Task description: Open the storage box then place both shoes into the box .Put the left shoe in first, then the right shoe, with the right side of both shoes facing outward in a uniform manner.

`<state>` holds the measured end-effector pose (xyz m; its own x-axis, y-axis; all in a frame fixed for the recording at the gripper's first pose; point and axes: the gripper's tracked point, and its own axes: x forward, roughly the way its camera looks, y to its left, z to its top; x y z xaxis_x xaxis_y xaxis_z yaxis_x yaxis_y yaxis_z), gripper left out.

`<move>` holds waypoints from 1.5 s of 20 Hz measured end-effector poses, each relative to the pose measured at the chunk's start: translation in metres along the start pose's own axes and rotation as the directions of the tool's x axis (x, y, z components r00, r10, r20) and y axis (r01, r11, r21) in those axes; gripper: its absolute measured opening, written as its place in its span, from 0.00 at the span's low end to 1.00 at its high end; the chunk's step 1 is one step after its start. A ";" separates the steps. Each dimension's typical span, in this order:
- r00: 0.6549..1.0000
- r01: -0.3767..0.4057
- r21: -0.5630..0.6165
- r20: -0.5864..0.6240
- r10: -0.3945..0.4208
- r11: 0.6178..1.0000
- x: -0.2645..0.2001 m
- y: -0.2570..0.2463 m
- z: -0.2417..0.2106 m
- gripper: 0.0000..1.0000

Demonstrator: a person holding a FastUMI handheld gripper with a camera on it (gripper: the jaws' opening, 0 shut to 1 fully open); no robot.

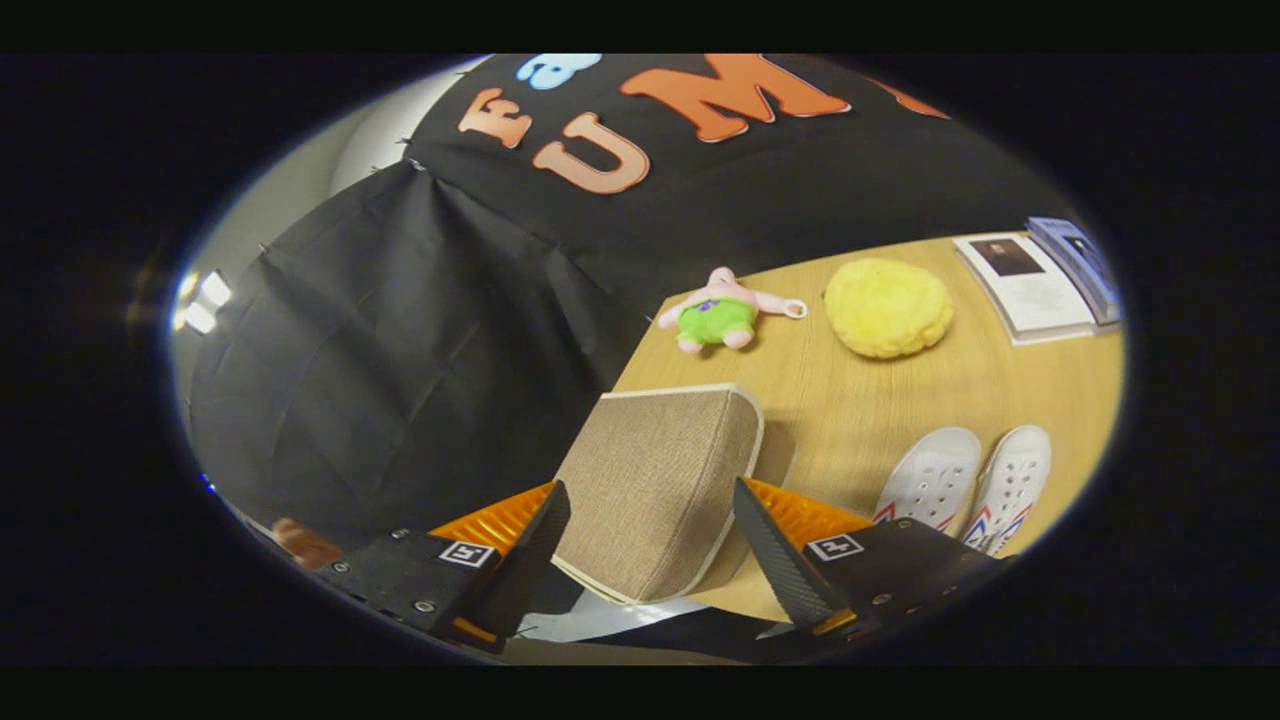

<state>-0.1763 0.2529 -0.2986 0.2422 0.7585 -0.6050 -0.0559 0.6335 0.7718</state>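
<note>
Fingers [545, 540] are standing wide, straddling the closed box [655, 490] without apparently touching it. Shoes [965, 485] are lying on the table [900, 400] beyond the right finger, toes pointing away.

Gripper [650, 520] is held tilted — fingers [530, 560] are spread wide apart, nothing is pressed between them. A gap is seen on both sides — no contact is made by either fingertip.
</note>
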 end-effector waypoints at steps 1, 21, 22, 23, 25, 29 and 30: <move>1.000 -0.010 0.023 -0.013 0.011 1.000 0.003 -0.001 -0.005 0.98; 0.950 -0.190 0.453 -0.137 0.279 0.871 0.072 -0.021 -0.066 0.96; 0.948 -0.208 0.453 -0.124 0.293 0.867 0.069 -0.018 -0.061 0.95; 0.944 -0.227 0.458 -0.115 0.311 0.859 0.062 -0.015 -0.060 0.95; 0.929 -0.278 0.474 -0.089 0.359 0.836 0.049 -0.006 -0.053 0.92; 0.921 -0.314 0.468 -0.062 0.385 0.826 0.040 0.002 -0.048 0.75; 0.922 -0.315 0.462 -0.060 0.384 0.829 0.042 0.003 -0.047 0.70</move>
<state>-0.2121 0.2940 -0.3308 0.1439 0.9511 -0.2732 0.3250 0.2153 0.9209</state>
